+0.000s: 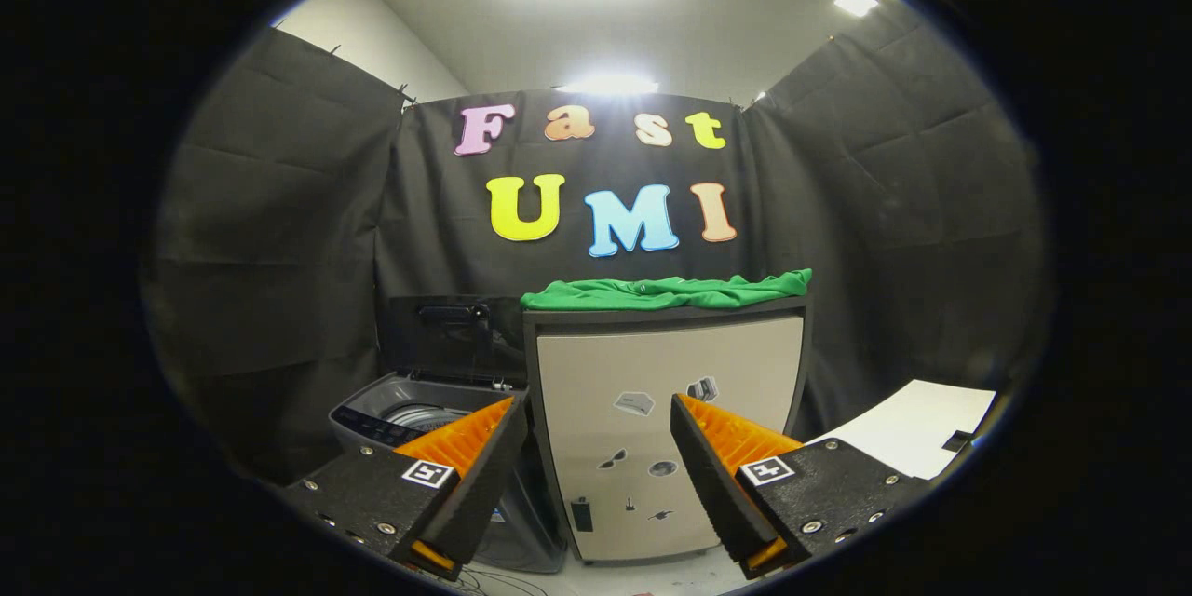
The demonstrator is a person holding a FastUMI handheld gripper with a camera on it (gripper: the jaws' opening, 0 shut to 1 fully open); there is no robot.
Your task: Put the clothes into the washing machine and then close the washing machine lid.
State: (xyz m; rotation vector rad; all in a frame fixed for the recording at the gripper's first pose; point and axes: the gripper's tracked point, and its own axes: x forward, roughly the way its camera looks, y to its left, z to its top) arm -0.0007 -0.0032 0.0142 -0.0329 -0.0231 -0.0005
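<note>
A green garment [666, 291] lies spread flat on top of a beige cabinet [666, 363], well beyond my fingers. To the cabinet's left stands a grey top-loading washing machine [377, 414] with its dark lid [452, 335] raised upright; the drum rim shows inside. My gripper [596, 414] is open, held back from the cabinet front with nothing between its fingers. The left finger overlaps the washer's right edge in the picture.
The cabinet front carries several small stickers [634, 403]. A white sheet [917, 433] lies on the floor to the right, beyond the right finger. Black cloth walls close the booth on three sides. Cables lie on the light floor [596, 577] under the fingers.
</note>
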